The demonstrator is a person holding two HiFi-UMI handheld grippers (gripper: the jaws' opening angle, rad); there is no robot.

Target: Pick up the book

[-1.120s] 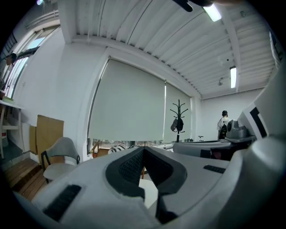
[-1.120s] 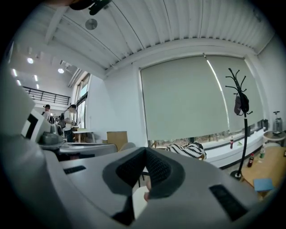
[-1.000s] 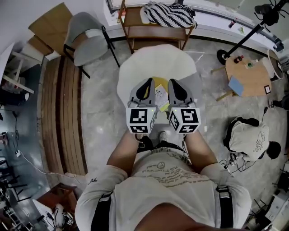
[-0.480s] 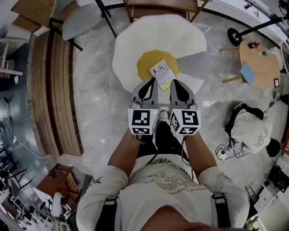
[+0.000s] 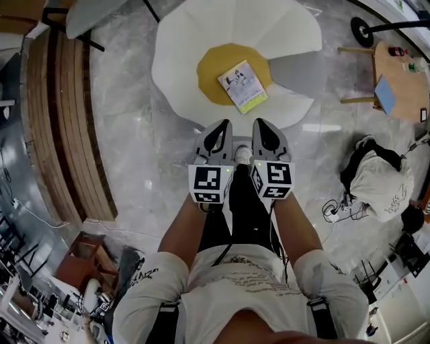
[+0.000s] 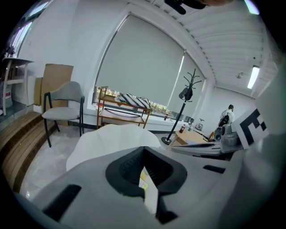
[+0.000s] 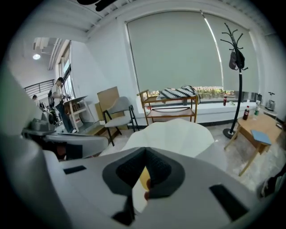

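Note:
The book (image 5: 242, 86), white-covered with a yellow-green edge, lies flat on the yellow centre of a white egg-shaped rug (image 5: 181, 60) on the floor. My left gripper (image 5: 220, 125) and right gripper (image 5: 261, 123) hang side by side above the person's legs, both pointing at the book and stopping short of the rug's near edge. Both are shut with nothing in them. In the left gripper view the shut left gripper (image 6: 143, 149) fills the lower frame. A sliver of yellow shows through the right gripper (image 7: 145, 150).
A grey chair (image 5: 87, 13) stands at the back left beside wooden boards (image 5: 64, 121). At the right are a small wooden table (image 5: 400, 74), a stand's base (image 5: 363, 30) and a pale bag (image 5: 377, 183). A wooden bench (image 7: 172, 109) and coat stand (image 7: 239, 67) are by the window.
Both grippers have sunk together towards the floor. The book, earlier partly covered by them in the head view, now lies fully in sight beyond their tips.

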